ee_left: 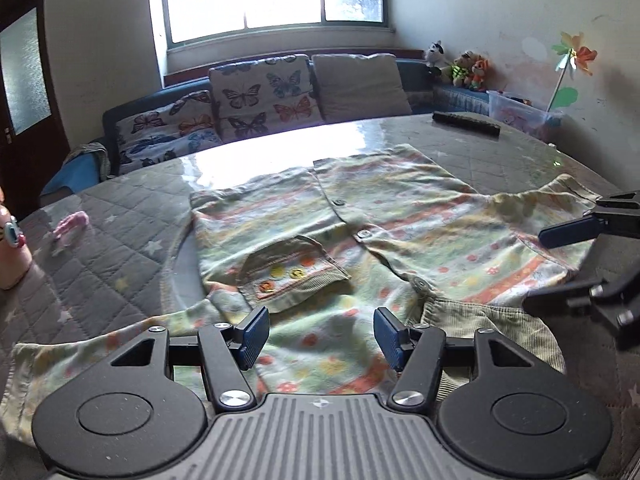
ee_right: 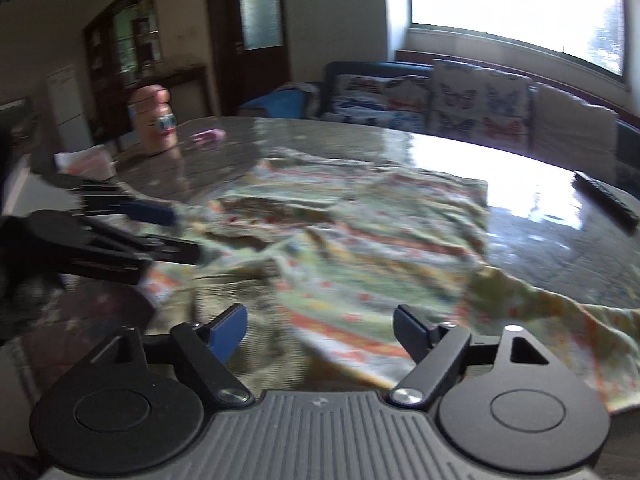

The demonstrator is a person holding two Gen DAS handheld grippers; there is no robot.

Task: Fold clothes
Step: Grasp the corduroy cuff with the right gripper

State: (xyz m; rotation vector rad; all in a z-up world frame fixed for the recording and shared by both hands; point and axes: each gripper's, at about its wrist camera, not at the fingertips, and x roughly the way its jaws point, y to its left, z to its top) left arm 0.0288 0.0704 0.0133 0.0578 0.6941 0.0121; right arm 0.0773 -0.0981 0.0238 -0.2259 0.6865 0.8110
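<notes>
A small child's jacket (ee_left: 360, 216), pale green with orange stripes, snap buttons and a corduroy pocket (ee_left: 292, 276), lies spread flat on the table, sleeves out to both sides. My left gripper (ee_left: 320, 336) is open and empty, low over the jacket's near edge by the corduroy collar (ee_left: 480, 320). My right gripper (ee_right: 320, 336) is open and empty over the jacket (ee_right: 360, 232); it also shows at the right edge of the left wrist view (ee_left: 560, 268). The left gripper shows in the right wrist view (ee_right: 176, 236). The right wrist view is blurred.
The table (ee_left: 100, 240) has a grey quilted cover under glass. A black remote (ee_left: 466, 123) lies at its far right, a pink item (ee_left: 72, 226) at its left. A sofa with butterfly cushions (ee_left: 260, 96) stands behind. A person's hand (ee_right: 158, 120) rests at the table's left.
</notes>
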